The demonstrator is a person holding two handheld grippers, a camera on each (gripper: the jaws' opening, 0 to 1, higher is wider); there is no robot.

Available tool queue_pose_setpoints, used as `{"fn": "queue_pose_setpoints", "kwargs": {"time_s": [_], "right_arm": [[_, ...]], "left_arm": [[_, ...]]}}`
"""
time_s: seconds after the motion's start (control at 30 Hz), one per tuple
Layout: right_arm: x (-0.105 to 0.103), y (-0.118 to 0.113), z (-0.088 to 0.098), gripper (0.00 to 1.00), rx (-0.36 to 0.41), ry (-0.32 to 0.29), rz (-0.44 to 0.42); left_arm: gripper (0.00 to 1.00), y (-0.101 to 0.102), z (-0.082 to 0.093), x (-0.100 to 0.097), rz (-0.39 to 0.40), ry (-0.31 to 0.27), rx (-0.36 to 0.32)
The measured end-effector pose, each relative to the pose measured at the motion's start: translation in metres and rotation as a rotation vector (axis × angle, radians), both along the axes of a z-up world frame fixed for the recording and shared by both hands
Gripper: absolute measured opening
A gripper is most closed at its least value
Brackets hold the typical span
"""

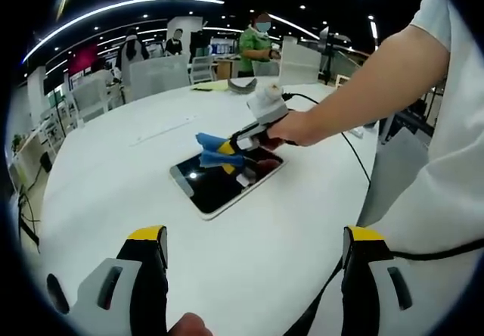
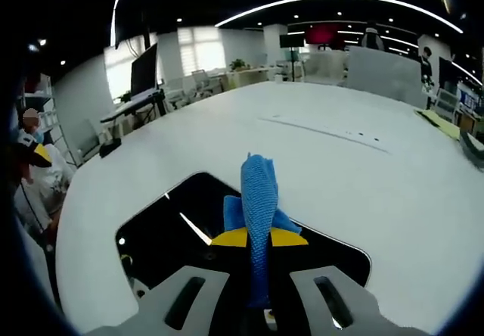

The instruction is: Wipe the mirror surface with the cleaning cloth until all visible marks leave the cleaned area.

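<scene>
Cloth [image 2: 259,200], blue and bunched into a narrow upright fold, is pinched between the yellow-tipped jaws of the right gripper [image 2: 259,239], which are closed on it so that a free tuft sticks out ahead of the tips. Held that way, the tuft and not the hard jaw ends would meet the glass, which suits wiping. In the left gripper view the same right gripper [image 1: 227,153] reaches in from the right, gripped by a person's hand [image 1: 296,128], with the cloth [image 1: 212,141] down over the mirror [image 1: 225,178]. Whether the cloth is actually pressing on the surface or just above it I cannot tell for sure, though it looks to be in contact.

The mirror [image 2: 162,234] is a dark rounded rectangle with a pale rim, lying flat on the white table [image 1: 113,169], turned at an angle to the person. Its dark face reflects ceiling lights as bright streaks, so real marks are hard to pick out.

The left gripper [image 1: 255,249] hangs well back from the mirror, its jaws spread wide apart with nothing between them; it is not steadying the mirror, so a firm stroke might slide it.

Bare tabletop lies on all sides of the mirror, giving room to run strokes past its edges. A black cable [image 1: 333,116] trails across the table beyond the hand, apart from the mirror.
</scene>
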State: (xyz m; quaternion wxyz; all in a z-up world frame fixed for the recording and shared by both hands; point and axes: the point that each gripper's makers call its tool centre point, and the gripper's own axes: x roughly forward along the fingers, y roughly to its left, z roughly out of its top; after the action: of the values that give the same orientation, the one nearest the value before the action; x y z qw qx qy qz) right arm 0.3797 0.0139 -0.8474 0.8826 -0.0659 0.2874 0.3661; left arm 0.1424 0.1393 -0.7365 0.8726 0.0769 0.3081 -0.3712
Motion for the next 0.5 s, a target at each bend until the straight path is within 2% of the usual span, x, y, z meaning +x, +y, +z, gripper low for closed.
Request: {"fn": "queue_pose_setpoints", "kwargs": {"time_s": [0.5], "right_arm": [[-0.003,-0.028,0.000,0.03,-0.010,-0.003,-0.068]], "left_arm": [[0.97,-0.007,0.003,0.003,-0.025,-0.011,-0.003]]}}
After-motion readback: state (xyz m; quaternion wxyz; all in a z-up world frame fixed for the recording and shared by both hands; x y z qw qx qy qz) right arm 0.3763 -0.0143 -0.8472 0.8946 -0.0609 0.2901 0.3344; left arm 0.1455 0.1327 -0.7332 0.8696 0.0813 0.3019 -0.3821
